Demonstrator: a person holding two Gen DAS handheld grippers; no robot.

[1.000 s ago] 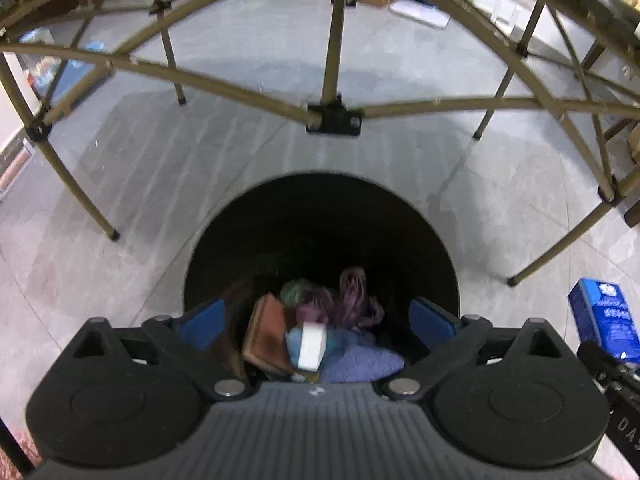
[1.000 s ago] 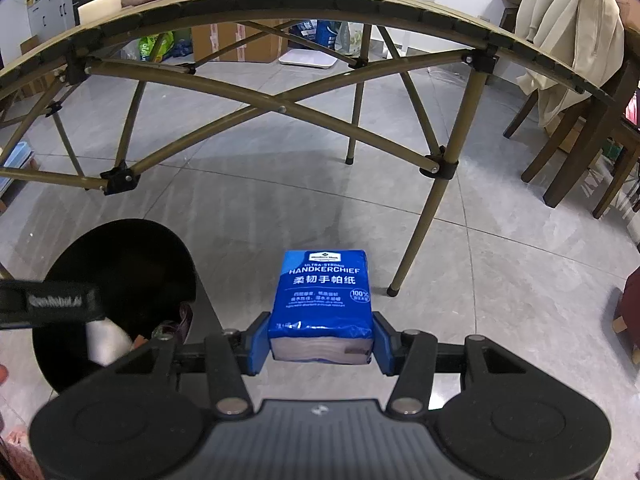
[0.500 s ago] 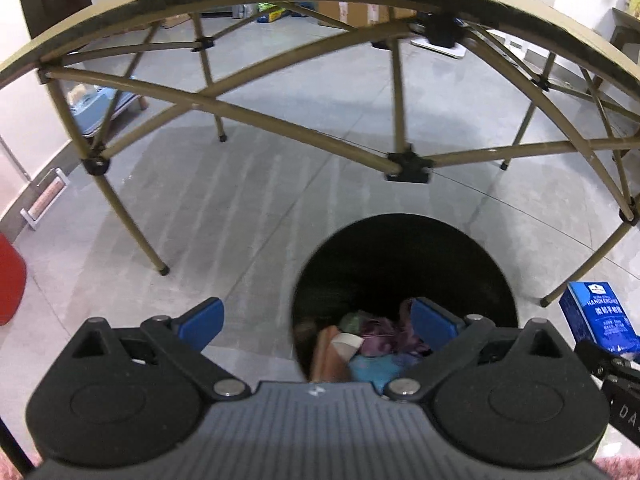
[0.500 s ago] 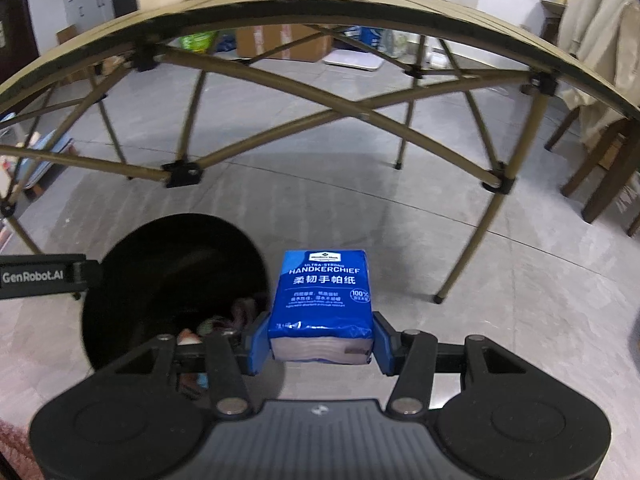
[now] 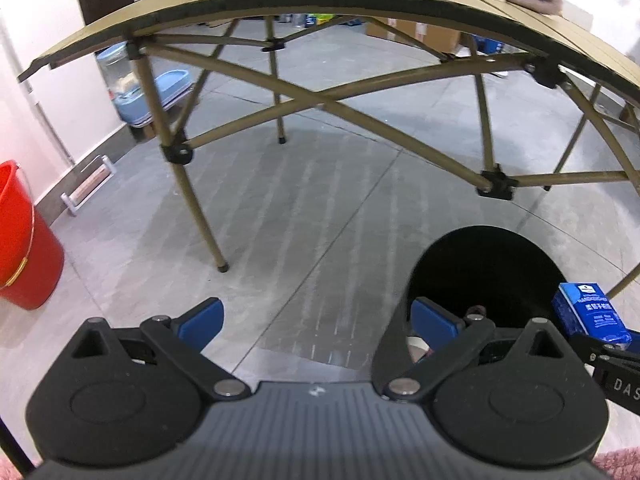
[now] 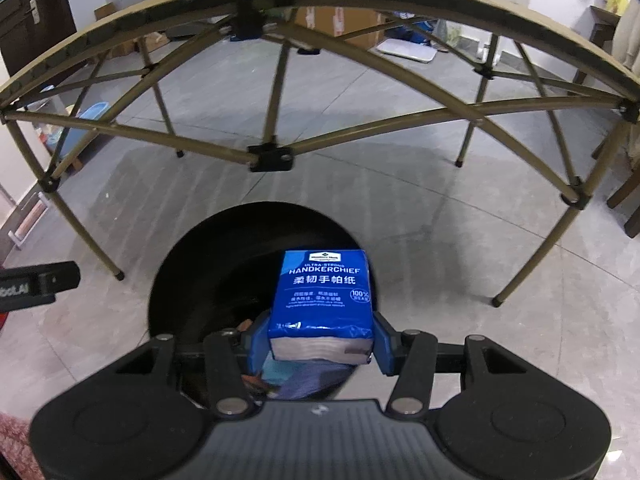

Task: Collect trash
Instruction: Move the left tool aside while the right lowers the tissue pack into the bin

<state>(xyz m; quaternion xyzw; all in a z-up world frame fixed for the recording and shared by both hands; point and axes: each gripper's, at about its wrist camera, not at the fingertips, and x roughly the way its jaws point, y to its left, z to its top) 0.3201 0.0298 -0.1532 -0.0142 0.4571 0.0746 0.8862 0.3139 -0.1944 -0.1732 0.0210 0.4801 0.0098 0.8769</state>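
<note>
1. Blue plastic-wrapped handkerchief pack [image 5: 588, 312] seen at the right edge of the left wrist view, held over the rim of the round black bin [image 5: 486, 272]. Left hand-held gripper [image 5: 316, 320] spread wide and empty, aimed at bare grey floor tiles [image 5: 304, 208] left of the bin. Tan folding worktop [image 5: 280, 4] arching beyond; red plastic bucket [image 5: 24, 240] at far left.

2. Blue pack [image 6: 323, 304] again in the right wrist view, pinched at its two side faces near the lower end by the right hand-held gripper [image 6: 322, 340], right above the bin's mouth [image 6: 224, 248], other rubbish below.

3. Likely light and soft: stacked tissue in slick film, squashable, not fragile. Best gripped across the narrow sides, gently, since the film may slip.
</note>
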